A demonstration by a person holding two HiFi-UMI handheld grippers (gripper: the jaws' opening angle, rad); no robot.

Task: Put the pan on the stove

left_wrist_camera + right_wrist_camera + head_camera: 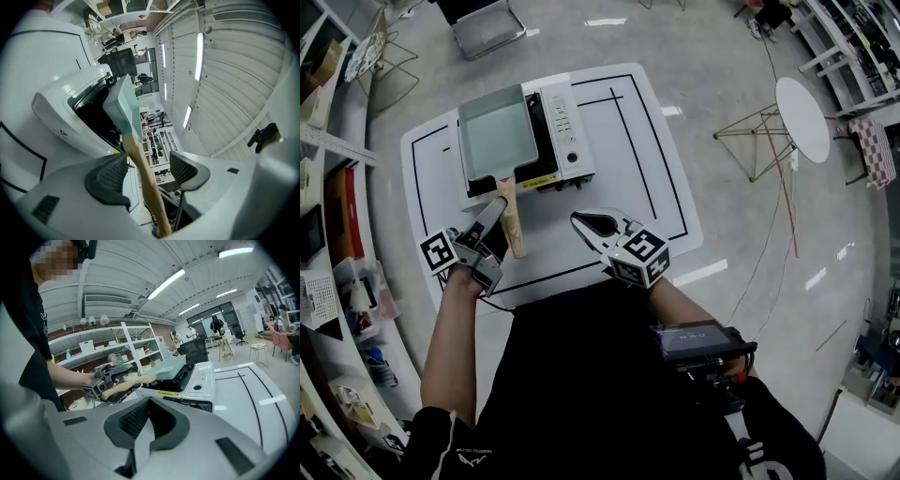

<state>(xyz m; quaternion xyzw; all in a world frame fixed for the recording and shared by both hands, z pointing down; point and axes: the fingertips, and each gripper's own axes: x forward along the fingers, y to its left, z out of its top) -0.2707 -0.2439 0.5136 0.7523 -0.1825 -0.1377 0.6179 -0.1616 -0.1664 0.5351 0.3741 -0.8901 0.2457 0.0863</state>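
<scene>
Pale green pan (499, 131), tan wooden handle (513, 225), white stove (566, 131), black-lined white table (656, 141)

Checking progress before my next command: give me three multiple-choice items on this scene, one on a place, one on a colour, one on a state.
1. Where is the pan?
A. on the stove
B. on the floor
C. on a shelf

2. What colour is the pan's body?
A. red
B. pale green
C. black

3. How does the left gripper stand?
A. shut, with nothing between its jaws
B. open, with the wooden handle between its jaws
C. out of view

Answers:
1 A: the head view shows the pan sitting atop the stove.
2 B: its body is pale green in every view.
3 B: the left gripper view shows the jaws apart on either side of the handle.
</scene>
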